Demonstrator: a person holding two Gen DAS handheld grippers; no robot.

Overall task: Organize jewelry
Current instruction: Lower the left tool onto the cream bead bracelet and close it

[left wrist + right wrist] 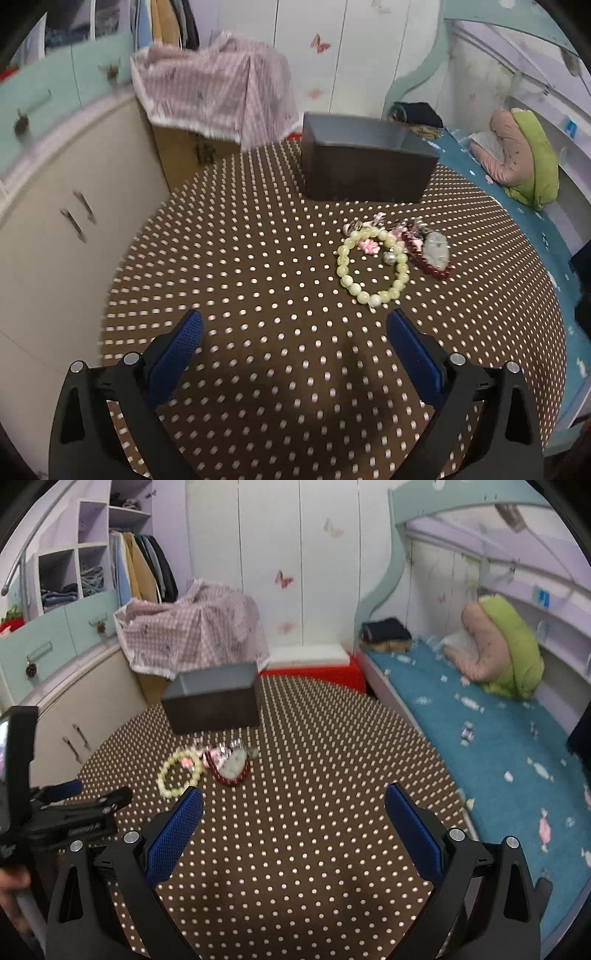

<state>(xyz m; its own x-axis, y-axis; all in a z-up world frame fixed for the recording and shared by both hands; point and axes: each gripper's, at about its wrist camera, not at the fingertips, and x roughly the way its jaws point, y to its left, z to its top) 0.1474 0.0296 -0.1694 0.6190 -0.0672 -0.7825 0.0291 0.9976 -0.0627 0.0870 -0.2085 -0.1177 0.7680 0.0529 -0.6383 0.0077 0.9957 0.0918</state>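
Note:
A pale green bead bracelet (371, 266) lies on the brown dotted tablecloth (258, 258), touching a dark red bead bracelet (424, 258) with a grey-green pendant (436, 248) and small pink charms (369, 245). A dark open box (365, 162) stands behind them. My left gripper (295, 325) is open and empty, just short of the green bracelet. In the right wrist view the green bracelet (177, 771), the red bracelet (231, 771) and the box (214, 698) lie ahead to the left. My right gripper (293, 805) is open and empty. The left gripper shows there at the left edge (74, 808).
A box draped with pink checked cloth (214, 99) stands behind the table beside cream cabinets (55, 221). A bed with a blue cover (480, 738) and a green and pink pillow (506, 650) runs along the right. A red stool (317, 674) is behind the table.

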